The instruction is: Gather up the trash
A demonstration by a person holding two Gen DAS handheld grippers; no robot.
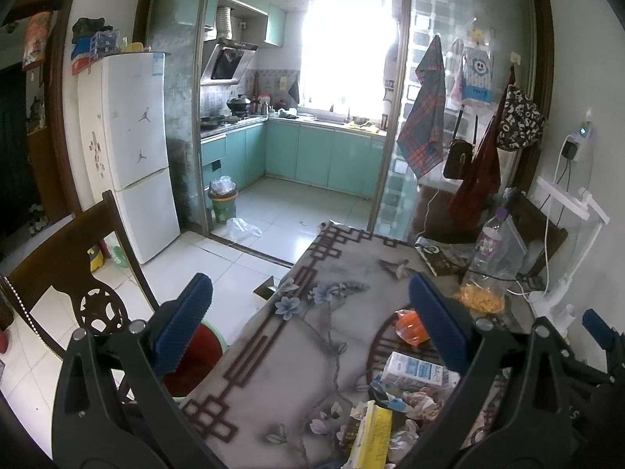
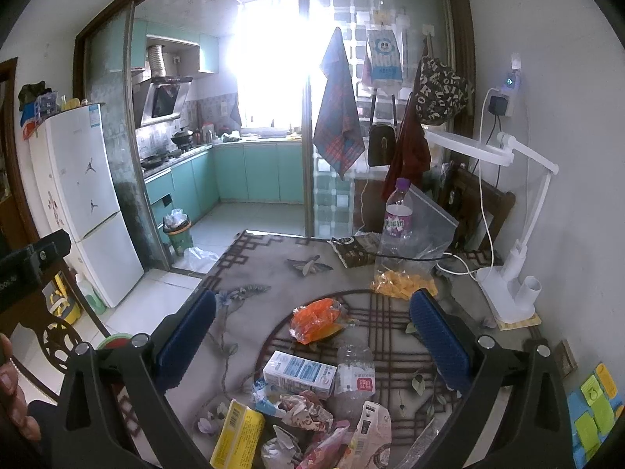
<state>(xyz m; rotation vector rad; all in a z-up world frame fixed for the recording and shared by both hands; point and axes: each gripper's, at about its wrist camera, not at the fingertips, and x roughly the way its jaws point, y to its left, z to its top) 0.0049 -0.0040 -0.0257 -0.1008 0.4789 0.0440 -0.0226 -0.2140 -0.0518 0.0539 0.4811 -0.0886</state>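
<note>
We see our left gripper [image 1: 310, 326] and right gripper [image 2: 312, 338]: black frames, silver screws, ribbed blue pads [image 2: 437, 342].

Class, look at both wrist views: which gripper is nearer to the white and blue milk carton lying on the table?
Right. The white and blue milk carton lies between the right gripper's open jaws, just ahead. The left gripper hangs over the table's left edge, with the carton off to its right.

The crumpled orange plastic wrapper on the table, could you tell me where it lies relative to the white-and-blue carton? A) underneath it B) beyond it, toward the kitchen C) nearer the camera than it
B: in the right wrist view the crumpled orange plastic wrapper lies beyond the white-and-blue carton, toward the kitchen.
</note>
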